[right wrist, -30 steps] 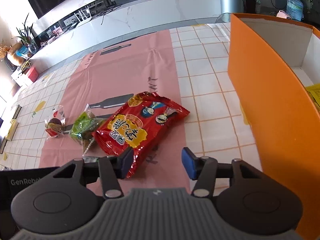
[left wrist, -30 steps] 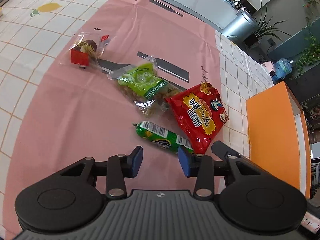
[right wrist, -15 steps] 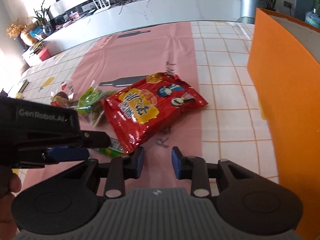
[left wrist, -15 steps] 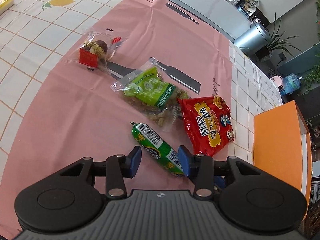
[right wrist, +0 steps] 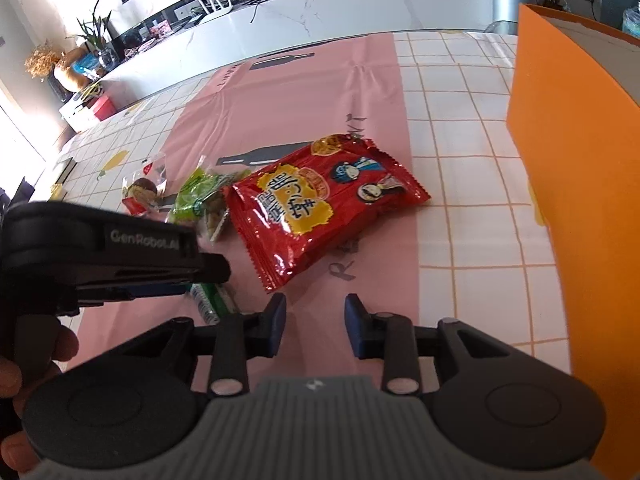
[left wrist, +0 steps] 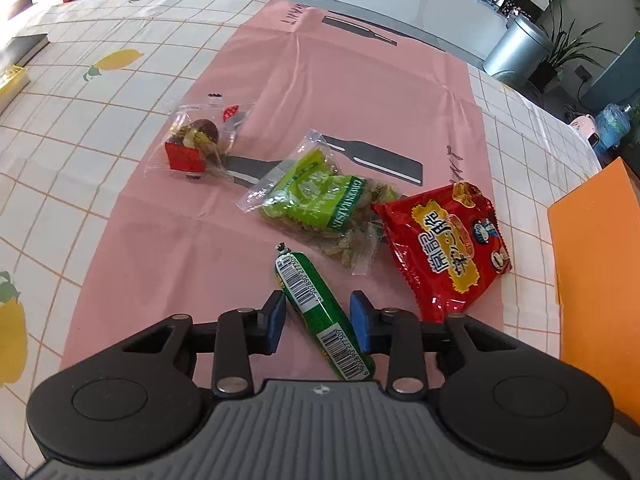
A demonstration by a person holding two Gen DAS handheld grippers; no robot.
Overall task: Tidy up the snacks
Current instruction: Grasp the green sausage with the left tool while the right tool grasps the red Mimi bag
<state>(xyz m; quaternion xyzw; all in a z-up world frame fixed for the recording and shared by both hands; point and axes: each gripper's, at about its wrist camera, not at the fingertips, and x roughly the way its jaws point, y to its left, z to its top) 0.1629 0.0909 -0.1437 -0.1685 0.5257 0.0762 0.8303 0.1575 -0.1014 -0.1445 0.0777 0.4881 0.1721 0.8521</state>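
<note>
A green sausage stick lies slantwise on the pink cloth between the jaws of my left gripper. The jaws are closing on it, and the blue pads stand just beside its wrapper. Beyond it lie a green raisin bag, a red snack bag and a clear packet of small sweets. My right gripper hangs over bare cloth just below the red snack bag's near corner. Its jaws are opening with nothing between them. The left gripper shows from the side over the sausage stick.
An orange box stands at the right table edge, its tall wall close to my right gripper. A checked cloth with lemon prints covers the table. A hand holds the left gripper. A white counter and a metal bin lie beyond.
My left gripper has come forward over the sausage stick, which now lies between its narrowed jaws. The right gripper's jaws stand narrower than a second ago, and the left gripper has entered its view.
</note>
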